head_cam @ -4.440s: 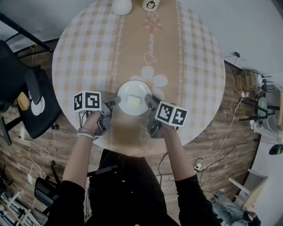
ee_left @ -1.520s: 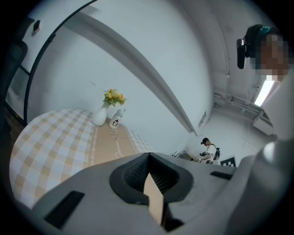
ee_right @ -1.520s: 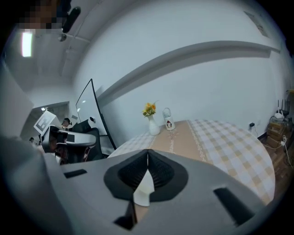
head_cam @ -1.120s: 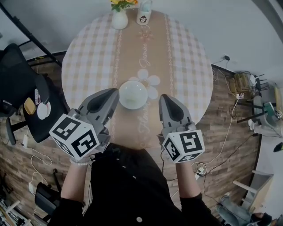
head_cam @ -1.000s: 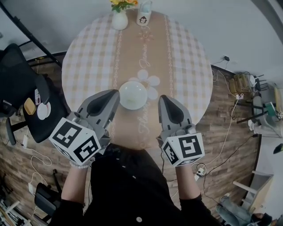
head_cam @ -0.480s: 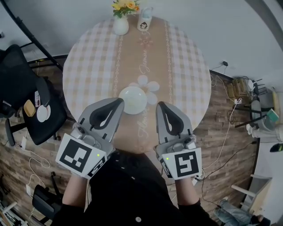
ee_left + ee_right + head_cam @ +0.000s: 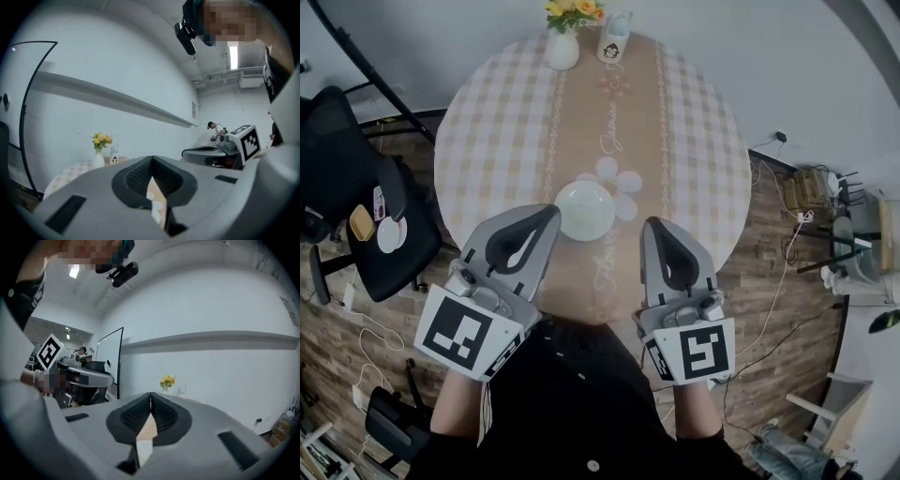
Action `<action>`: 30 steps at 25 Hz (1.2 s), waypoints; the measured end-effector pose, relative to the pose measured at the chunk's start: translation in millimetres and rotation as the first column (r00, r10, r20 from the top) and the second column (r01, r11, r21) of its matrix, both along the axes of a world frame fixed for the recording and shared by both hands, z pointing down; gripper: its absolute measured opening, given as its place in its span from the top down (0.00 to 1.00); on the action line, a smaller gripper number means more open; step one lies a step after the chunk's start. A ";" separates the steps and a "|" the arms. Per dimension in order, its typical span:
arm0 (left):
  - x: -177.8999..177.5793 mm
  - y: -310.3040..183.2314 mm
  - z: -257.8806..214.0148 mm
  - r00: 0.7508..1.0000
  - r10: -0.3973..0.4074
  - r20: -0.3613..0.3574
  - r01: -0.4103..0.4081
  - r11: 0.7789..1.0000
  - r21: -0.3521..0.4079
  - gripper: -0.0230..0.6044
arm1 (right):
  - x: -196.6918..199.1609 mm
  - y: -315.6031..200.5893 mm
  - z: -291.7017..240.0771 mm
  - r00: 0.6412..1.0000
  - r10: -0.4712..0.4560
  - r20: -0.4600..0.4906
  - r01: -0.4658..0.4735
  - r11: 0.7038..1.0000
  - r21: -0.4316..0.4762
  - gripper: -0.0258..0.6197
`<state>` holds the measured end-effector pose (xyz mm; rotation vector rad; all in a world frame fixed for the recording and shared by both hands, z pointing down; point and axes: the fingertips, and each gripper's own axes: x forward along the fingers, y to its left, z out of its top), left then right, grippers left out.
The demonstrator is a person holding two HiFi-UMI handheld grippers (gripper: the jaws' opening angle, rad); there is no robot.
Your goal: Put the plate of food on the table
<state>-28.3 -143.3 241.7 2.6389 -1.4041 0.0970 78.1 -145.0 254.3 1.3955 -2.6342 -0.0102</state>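
The white plate stands on the round checked table, near its front edge, and the pale food on it is hard to make out. Both grippers are held up close to the head camera, apart from the plate. My left gripper is at the plate's left, shut and empty. To the right of the plate, my right gripper is also shut with nothing in it. In the left gripper view and the right gripper view the jaw tips meet, and only a sliver of tablecloth shows below them.
A white vase of yellow flowers and a white mug stand at the table's far edge. A black chair is at the left. Cables lie on the wooden floor to the right.
About four seconds ago both grippers were at the plate's rim on the table. They have since let go and risen toward the camera. Over the last second they barely moved.
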 end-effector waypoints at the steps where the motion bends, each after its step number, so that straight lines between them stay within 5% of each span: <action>1: -0.2 -0.1 0.2 1.000 0.000 0.001 0.000 1.000 0.000 0.96 | -0.4 0.3 0.0 1.000 -0.001 -0.002 0.001 1.000 0.001 0.96; 8: -1.1 -0.5 0.4 1.000 -0.001 0.015 0.001 1.000 0.012 0.96 | -5.0 4.2 -2.9 1.000 -0.016 -0.022 0.016 1.000 0.023 0.96; 17: 2.2 8.5 15.1 0.999 0.025 0.027 -0.023 0.998 -0.062 0.96 | -2.8 2.9 -1.0 1.000 -0.010 -0.016 0.011 1.000 0.016 0.96; 23: 0.9 1.5 3.6 1.000 0.000 0.018 0.000 1.000 0.007 0.96 | -1.4 2.9 -0.4 1.000 -0.006 -0.017 0.006 1.000 0.011 0.96; 30: 0.6 2.4 4.6 1.000 -0.003 0.014 0.003 1.000 0.004 0.96 | -0.1 3.5 0.5 1.000 -0.004 -0.020 0.004 1.000 0.011 0.96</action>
